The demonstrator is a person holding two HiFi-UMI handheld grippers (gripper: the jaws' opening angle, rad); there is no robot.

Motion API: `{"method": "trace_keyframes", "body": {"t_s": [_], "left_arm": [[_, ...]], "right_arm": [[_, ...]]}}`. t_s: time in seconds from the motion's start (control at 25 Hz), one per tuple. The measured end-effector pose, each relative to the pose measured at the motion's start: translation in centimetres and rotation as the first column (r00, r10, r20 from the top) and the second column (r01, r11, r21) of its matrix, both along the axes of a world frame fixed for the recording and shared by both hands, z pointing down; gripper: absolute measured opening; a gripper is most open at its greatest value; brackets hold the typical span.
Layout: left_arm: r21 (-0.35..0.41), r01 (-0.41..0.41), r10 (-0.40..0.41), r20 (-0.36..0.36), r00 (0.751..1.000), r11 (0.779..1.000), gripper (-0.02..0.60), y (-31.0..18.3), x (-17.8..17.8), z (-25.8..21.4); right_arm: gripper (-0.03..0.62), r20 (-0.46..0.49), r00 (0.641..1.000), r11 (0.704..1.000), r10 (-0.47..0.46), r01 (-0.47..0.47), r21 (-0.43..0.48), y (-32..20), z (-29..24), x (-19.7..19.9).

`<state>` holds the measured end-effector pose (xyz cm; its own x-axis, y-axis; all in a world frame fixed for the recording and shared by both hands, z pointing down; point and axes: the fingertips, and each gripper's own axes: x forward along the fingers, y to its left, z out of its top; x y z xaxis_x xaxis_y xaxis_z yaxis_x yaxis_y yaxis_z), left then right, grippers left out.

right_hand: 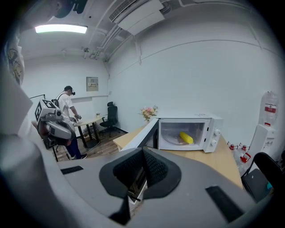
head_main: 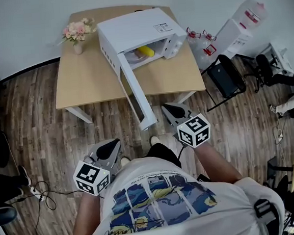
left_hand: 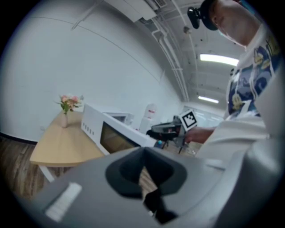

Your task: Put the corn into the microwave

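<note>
A yellow corn cob [head_main: 145, 51] [right_hand: 186, 138] lies on the turntable inside the white microwave [head_main: 134, 31] [right_hand: 189, 132]. The microwave door [head_main: 137, 97] [right_hand: 142, 136] hangs wide open over the front edge of the wooden table [head_main: 82, 79]. My left gripper [head_main: 112, 144] [left_hand: 143, 174] is shut and empty, held low by my body, left of the door. To the right of the door's tip, my right gripper [head_main: 168, 109] [right_hand: 141, 171] is shut too, with nothing in it. Neither gripper touches the microwave.
A vase of pink flowers [head_main: 78, 32] [right_hand: 149, 112] stands on the table left of the microwave. Right of the table are water bottles [head_main: 202, 45], a dispenser [head_main: 241, 27] and a black chair [head_main: 225, 76]. Another person [right_hand: 67, 107] stands at a far desk.
</note>
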<state>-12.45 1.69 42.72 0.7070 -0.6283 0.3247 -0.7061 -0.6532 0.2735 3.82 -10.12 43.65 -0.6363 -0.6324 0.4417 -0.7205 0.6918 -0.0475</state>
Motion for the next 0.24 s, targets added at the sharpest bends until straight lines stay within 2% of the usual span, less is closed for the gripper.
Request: {"method": "trace_keyframes", "body": {"t_s": [0.24], "left_arm": [[0.009,0.067,-0.067,0.024,0.997,0.998,0.01,-3.5,1.0,0.1]], "right_arm": [[0.009,-0.001,0.998,0.998,-0.068,0.068,-0.011,-2.4,0.6,0.9]]}}
